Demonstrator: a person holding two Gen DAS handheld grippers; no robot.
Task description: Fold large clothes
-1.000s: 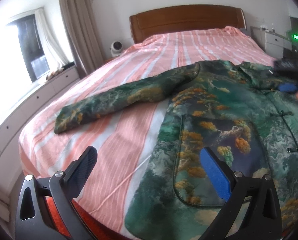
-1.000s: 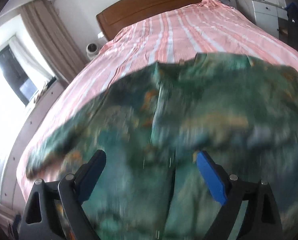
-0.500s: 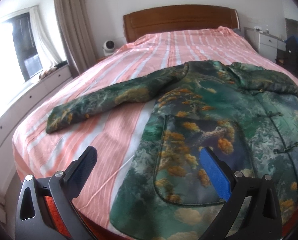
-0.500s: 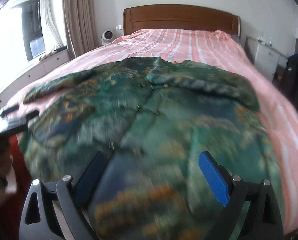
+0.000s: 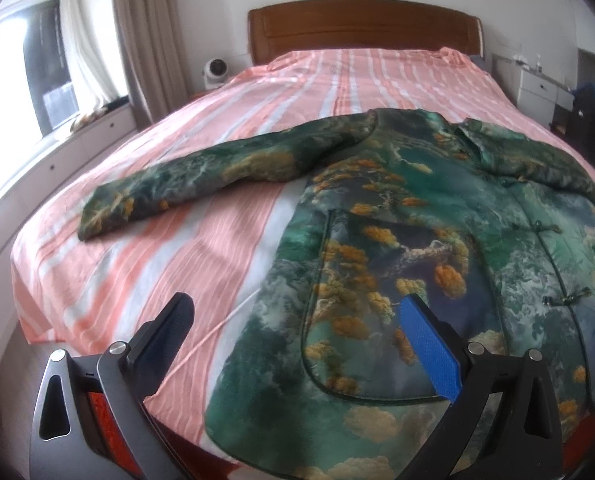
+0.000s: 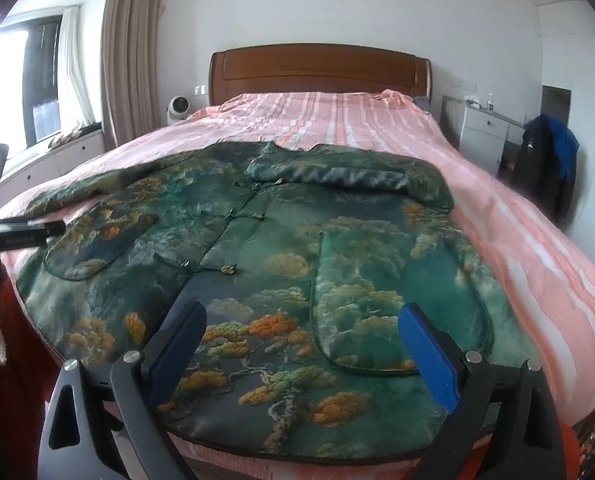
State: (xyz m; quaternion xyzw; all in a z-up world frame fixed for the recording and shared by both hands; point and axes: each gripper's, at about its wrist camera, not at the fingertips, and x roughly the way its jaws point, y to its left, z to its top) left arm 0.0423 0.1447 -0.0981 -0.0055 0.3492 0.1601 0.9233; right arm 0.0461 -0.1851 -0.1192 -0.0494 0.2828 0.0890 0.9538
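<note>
1. Left wrist view: the left gripper [image 5: 297, 334] is hovering released above the jacket [image 5: 437, 248] lying flat on the bed [image 5: 297, 80], one sleeve [image 5: 201, 176] stretching outward.
2. Right wrist view: the right gripper [image 6: 303, 342] is hanging released over the hem [image 6: 297, 450]; folding is probably just starting, and grasping that outstretched sleeve likely comes next.

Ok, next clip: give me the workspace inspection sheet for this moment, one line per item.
Surface: bed with pink striped sheet, wooden headboard.
Job's things: green patterned jacket spread front up; one sleeve stretched out to the side, the other sleeve folded across the chest.
Clutter: nothing seen on the bed.
Grippers: left claw open, empty, above the hem; right claw open, empty, above the hem.
Cables: nothing seen.
Surroundings: window, curtain, small white fan, white cabinet, dark clothes hung beside it.
</note>
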